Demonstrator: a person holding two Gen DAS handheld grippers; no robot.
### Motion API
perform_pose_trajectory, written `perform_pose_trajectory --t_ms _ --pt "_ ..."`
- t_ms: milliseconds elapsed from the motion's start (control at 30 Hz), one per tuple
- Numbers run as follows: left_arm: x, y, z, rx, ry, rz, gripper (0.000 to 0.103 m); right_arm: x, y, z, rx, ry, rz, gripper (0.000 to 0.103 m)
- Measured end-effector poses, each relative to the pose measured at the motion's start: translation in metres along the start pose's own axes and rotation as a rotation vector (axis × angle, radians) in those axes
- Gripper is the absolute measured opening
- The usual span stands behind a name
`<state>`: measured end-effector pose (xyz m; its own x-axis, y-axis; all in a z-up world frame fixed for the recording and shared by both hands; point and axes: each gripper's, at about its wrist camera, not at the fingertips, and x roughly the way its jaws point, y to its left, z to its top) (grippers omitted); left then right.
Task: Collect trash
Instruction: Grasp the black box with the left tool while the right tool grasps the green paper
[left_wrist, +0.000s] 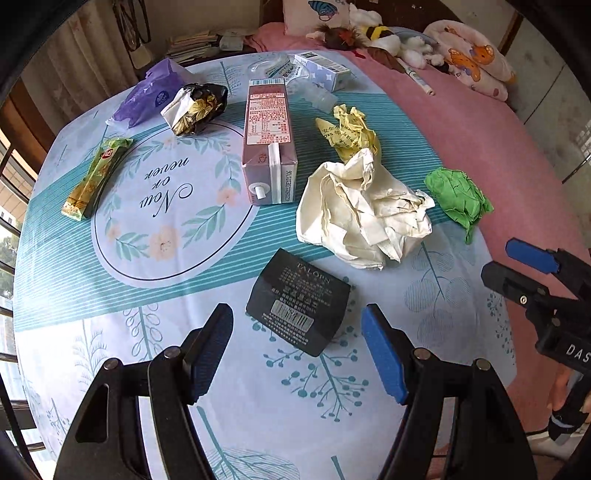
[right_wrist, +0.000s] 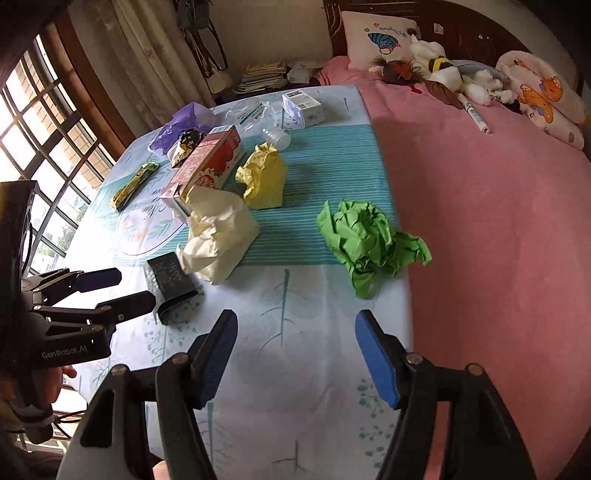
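Leaf-printed cloth (left_wrist: 110, 332) covers the bed, strewn with trash. Left gripper (left_wrist: 297, 354) hangs with jaws wide and empty, a black box (left_wrist: 297, 299) just ahead between its fingers. Right gripper (right_wrist: 295, 358) likewise gapes empty, crumpled green paper (right_wrist: 365, 245) ahead, slightly right.

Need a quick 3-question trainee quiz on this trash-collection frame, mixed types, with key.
1. True or false: the left gripper holds the black box.
2. Which crumpled paper lies nearest the right gripper? A yellow paper B green paper C white paper
3. Fill in: the pink carton lies on its ____.

Key: 1 false; 2 B; 3 side.
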<state>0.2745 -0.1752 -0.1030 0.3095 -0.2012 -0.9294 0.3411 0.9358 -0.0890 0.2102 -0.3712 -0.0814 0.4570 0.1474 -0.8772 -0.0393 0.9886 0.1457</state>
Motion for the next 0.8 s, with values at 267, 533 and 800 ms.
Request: perform_pose_trajectory --t_ms 267,533,800 --pt "0.022 -0.012 0.010 0.123 0.069 0.003 0.070 0.028 -0.024 0.042 -0.100 -0.037 -0.046 0.075" --pt "0.041 -0.016 0.015 0.160 0.130 0.024 0.070 0.068 -0.027 0.046 -0.157 0.055 -0.034 0.072" --pt "0.054 -0.009 0.016 0.129 0.159 0.023 0.070 0.067 -0.031 0.046 -0.129 0.051 -0.010 0.043"
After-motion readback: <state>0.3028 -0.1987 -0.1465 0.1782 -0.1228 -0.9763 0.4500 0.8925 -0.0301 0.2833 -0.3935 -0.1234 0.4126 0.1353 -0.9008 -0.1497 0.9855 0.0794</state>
